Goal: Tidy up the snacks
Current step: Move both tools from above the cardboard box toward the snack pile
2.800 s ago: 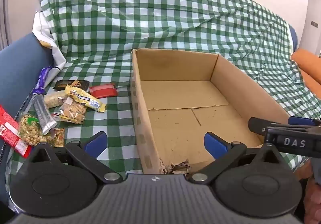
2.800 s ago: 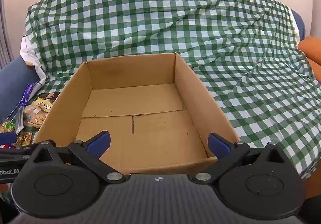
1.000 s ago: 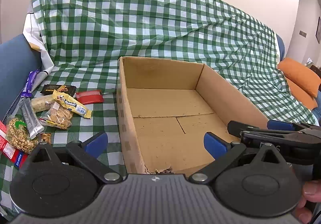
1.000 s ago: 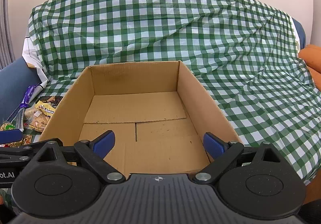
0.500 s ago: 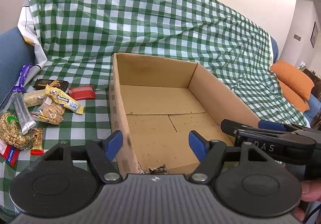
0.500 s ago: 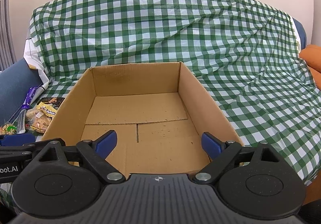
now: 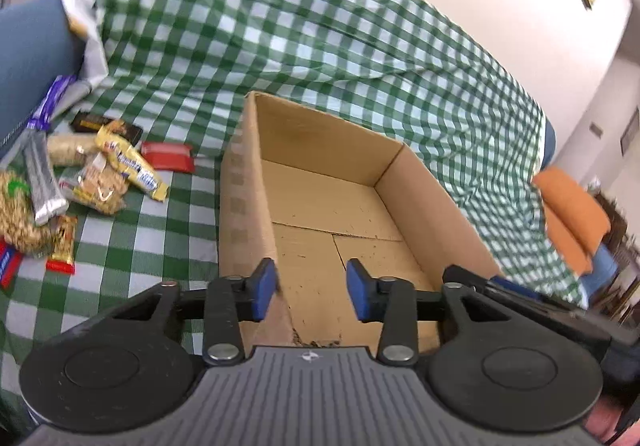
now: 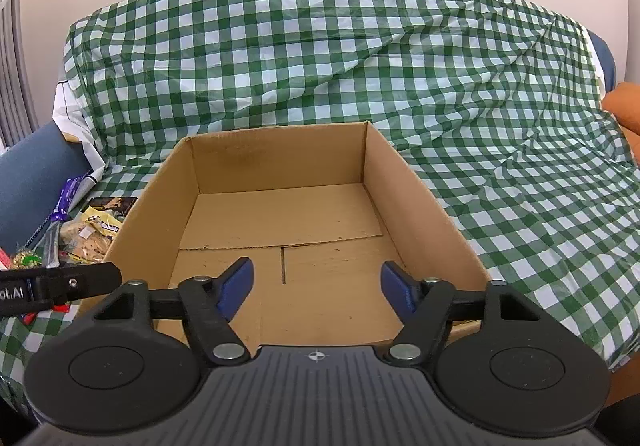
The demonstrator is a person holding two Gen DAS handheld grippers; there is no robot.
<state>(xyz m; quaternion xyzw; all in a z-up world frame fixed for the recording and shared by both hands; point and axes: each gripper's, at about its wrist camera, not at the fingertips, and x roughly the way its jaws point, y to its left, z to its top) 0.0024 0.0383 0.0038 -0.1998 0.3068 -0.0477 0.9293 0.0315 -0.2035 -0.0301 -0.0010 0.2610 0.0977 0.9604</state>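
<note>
An open, empty cardboard box point(image 7: 240, 182) point(image 8: 420, 202) sits on a green checked cloth. Left of it lies a heap of snacks: a yellow bar point(image 7: 132, 164), a red packet point(image 7: 168, 161), a silver bar point(image 7: 44, 182), a bag of nuts point(image 7: 20, 206) and a purple bar point(image 7: 52, 102); part of the heap point(image 8: 90, 234) shows in the right wrist view. My left gripper point(image 7: 312, 288) hovers over the box's near left corner, its jaws closing with nothing between them. My right gripper point(image 8: 316, 284) hangs over the box's near edge, jaws closing on nothing.
The green checked cloth point(image 8: 500, 126) drapes a sofa whose back rises behind the box. A blue armrest point(image 7: 28, 46) borders the snacks on the left. An orange cushion point(image 7: 572, 210) lies at the far right.
Both grippers' jaws have narrowed, the left much more. The left view has rolled and shifted, so the box now sits tilted and more central. The right view is nearly unchanged.
</note>
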